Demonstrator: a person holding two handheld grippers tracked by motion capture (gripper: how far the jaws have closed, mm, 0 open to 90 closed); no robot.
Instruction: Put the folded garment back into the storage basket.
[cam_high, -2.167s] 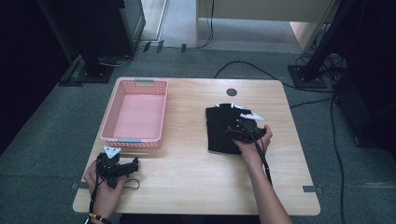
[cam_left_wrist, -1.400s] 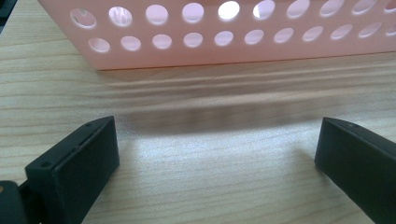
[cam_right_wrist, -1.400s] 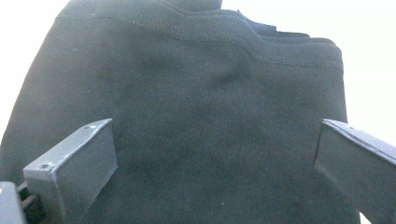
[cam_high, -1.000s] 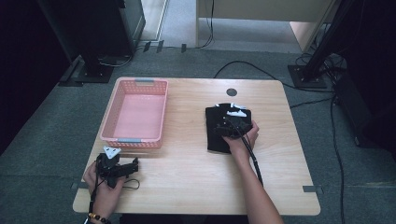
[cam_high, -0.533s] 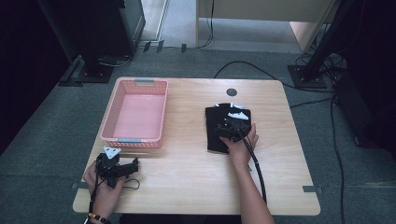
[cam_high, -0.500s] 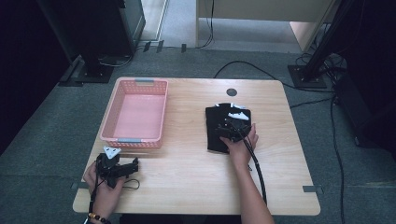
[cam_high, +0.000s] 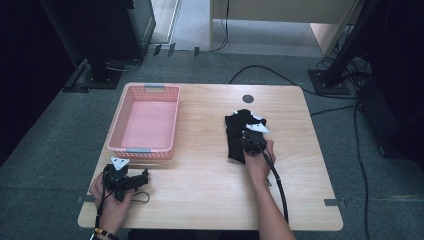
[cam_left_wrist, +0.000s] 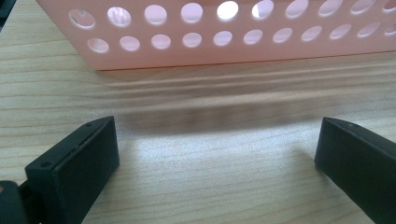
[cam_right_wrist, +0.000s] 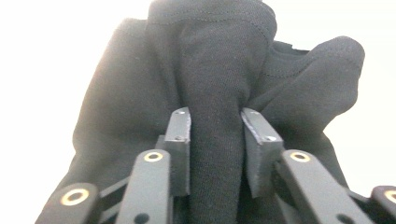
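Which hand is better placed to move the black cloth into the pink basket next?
Right. The right gripper already has its fingers closed on a fold of the black cloth. The left gripper is open on bare table just in front of the pink basket, holding nothing.

No legible text anywhere

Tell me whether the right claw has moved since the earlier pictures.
Yes. The right claw, shut on a fold of the black cloth, has shifted up the table, away from the person and toward the round grommet, a little leftward.
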